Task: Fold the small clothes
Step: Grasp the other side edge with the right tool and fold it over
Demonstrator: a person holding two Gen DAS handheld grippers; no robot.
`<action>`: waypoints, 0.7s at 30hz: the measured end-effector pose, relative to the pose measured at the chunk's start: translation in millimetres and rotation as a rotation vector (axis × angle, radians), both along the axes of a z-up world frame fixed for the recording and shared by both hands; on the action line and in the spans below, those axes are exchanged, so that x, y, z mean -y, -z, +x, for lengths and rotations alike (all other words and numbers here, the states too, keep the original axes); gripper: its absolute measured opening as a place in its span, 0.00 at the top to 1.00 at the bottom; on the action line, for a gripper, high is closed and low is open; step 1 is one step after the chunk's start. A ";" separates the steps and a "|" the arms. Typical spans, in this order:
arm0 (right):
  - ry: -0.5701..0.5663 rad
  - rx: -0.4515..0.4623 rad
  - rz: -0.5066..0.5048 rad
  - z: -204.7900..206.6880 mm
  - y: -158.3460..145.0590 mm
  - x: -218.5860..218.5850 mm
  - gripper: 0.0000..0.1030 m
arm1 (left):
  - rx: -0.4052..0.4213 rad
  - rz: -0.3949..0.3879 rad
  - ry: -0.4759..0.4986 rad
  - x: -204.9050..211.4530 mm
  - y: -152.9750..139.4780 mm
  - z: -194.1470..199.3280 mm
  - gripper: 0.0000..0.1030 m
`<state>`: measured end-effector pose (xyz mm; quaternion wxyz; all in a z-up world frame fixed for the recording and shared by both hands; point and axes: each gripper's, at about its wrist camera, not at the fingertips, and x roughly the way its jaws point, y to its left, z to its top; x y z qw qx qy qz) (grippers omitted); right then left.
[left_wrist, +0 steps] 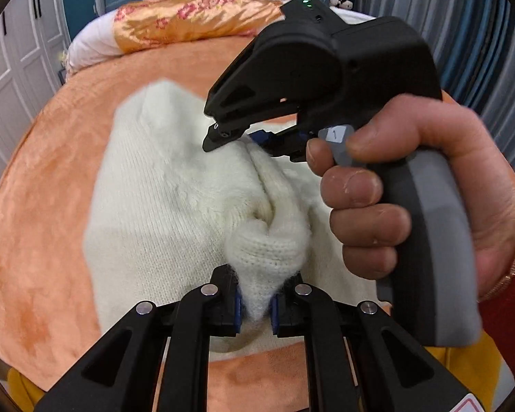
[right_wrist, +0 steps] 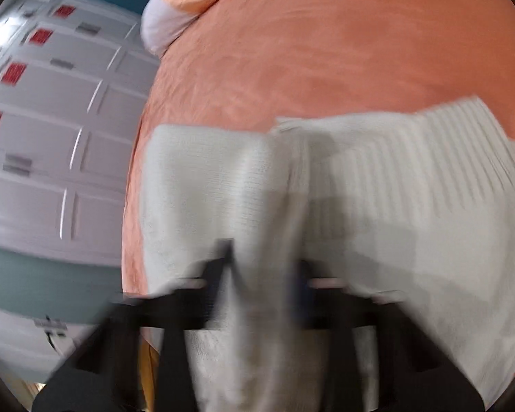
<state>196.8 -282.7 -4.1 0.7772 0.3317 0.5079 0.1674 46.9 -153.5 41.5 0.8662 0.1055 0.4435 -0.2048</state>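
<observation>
A "1" reads on the grey trigger tab of my right gripper, under my right hand. Cream knit sweater lies on the orange bed blanket, its long axis running from me toward the floral quilt at the head of the bed. My left gripper pinches a bunched fold of the sweater between its fingers. My right gripper's fingers are pressed onto a ridge of the knit farther up. Bare blanket lies open to the left; white wardrobe doors with red stickers stand beyond the bed edge.
</observation>
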 end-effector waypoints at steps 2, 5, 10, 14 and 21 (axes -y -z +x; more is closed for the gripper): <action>-0.002 0.137 -0.014 -11.4 -36.5 4.6 0.84 | 0.037 -0.022 0.004 -0.5 -21.3 -4.7 0.92; 0.022 0.272 -0.043 -29.6 -77.6 20.9 0.84 | 0.066 -0.087 0.046 8.4 -55.0 -12.3 0.92; 0.116 0.252 -0.134 -51.0 -70.2 83.0 0.84 | -0.019 -0.161 0.133 54.3 -49.7 -15.6 0.92; 0.162 0.063 -0.212 -57.3 -0.3 116.1 0.84 | -0.181 -0.131 0.152 94.4 7.7 -11.4 0.92; 0.202 0.021 -0.159 -73.5 30.8 130.9 0.80 | -0.135 -0.026 0.156 113.6 38.2 -31.0 0.88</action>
